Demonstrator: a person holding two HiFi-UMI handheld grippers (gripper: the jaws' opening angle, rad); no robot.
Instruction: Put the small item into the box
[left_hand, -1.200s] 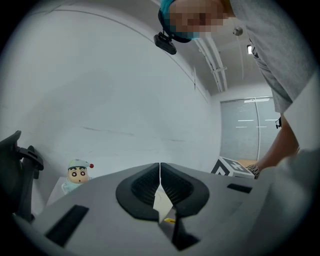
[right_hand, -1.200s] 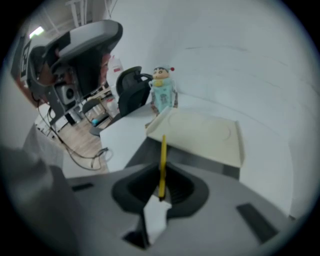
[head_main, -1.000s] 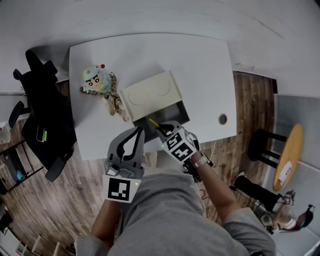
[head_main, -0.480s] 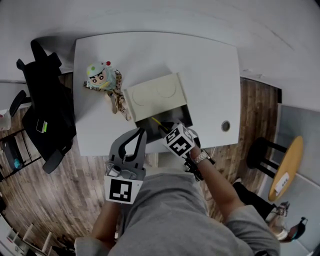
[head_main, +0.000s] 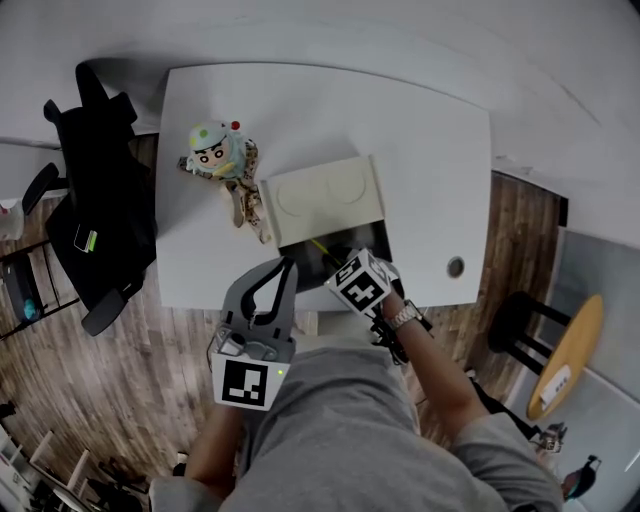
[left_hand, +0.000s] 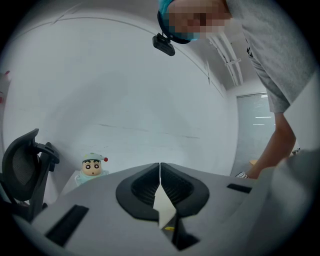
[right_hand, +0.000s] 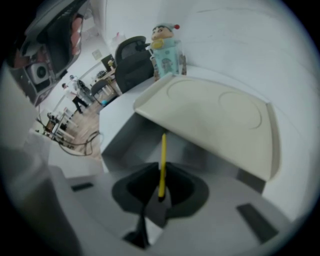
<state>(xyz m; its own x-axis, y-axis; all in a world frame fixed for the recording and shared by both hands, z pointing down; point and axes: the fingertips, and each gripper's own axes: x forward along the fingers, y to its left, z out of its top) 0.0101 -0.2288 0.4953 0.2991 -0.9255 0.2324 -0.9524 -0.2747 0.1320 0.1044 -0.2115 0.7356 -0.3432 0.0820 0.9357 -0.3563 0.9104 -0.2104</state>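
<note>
Yellow stick (right_hand: 162, 160): pinched in right gripper (right_hand: 161, 192), tip at the open mouth of box (right_hand: 215, 115), on table (head_main: 430, 140). Left gripper (left_hand: 160, 172): pressed together, empty. Handling: advance deeper, clear of the rim, before releasing

A white rectangular table (head_main: 420, 130) spreads ahead of my fingers. Directly before my right fingers (right_hand: 185, 187) sits a cream rectangular box (head_main: 325, 195), its near end open. Beyond my left fingers (left_hand: 142, 187), a small cartoon-boy doll (head_main: 222, 160) rests just beside the box.
</note>
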